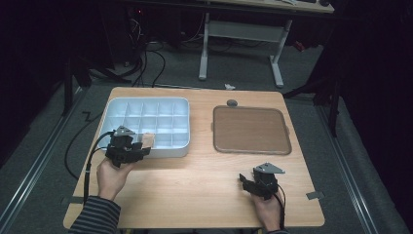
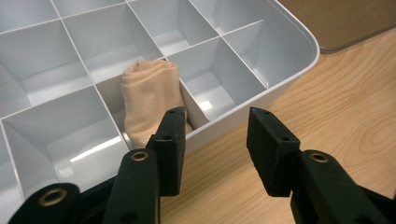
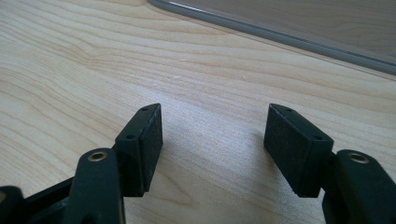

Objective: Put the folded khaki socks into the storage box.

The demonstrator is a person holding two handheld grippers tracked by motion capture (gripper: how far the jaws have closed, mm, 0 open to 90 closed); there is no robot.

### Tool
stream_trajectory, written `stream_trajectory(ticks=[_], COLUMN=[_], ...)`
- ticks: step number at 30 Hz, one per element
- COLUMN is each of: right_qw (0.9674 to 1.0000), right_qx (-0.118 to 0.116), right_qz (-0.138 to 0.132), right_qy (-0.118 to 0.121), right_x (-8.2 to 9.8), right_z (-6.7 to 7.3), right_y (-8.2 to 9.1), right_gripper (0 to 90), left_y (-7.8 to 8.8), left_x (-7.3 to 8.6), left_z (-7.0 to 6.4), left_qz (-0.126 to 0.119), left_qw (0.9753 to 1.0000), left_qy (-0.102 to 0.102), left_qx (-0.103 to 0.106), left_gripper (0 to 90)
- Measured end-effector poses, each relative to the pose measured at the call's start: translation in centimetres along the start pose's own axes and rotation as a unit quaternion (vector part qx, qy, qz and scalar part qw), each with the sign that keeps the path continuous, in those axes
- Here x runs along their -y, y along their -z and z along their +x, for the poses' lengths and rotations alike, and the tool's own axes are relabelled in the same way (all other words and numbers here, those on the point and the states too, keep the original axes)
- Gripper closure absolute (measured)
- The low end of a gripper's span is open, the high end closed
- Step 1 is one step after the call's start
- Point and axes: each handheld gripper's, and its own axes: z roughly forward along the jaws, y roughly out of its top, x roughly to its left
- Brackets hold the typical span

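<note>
A brown tray (image 1: pixel 252 129) on the wooden table (image 1: pixel 195 180), a small grey disc (image 1: pixel 232 103) just behind it.

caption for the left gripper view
Open left gripper beside a rolled beige sock in the white divided tray.

The high view looks forward and down over the whole light wooden table (image 1: pixel 195 190). Both gripper views sit low and close; the left shares the white plastic compartment box (image 1: pixel 146 105) (image 2: pixel 289 51).

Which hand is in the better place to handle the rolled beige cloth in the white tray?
Left. The left gripper hangs open at the tray's near wall, beside the beige cloth. The right gripper is open over bare table, far away.
</note>
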Motion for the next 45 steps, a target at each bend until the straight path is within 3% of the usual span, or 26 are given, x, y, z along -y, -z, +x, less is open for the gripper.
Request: stream_trajectory(ticks=[22,45], right_qw=[1.0000,1.0000], right_qx=[0.000,0.000], right_qz=[0.000,0.000], right_qy=[0.001,0.000], right_x=[0.0,0.0], right_z=[0.0,0.0], right_y=[0.0,0.0], right_gripper=[37.1,37.0], left_y=[1.1,-0.4], left_x=[1.8,2.7], left_z=[-2.2,-3.8], left_qz=[-0.022,-0.023], left_qw=[0.9995,0.9987], left_qy=[-0.007,-0.016], left_qx=[0.023,0.042], left_gripper=[55.0,52.5])
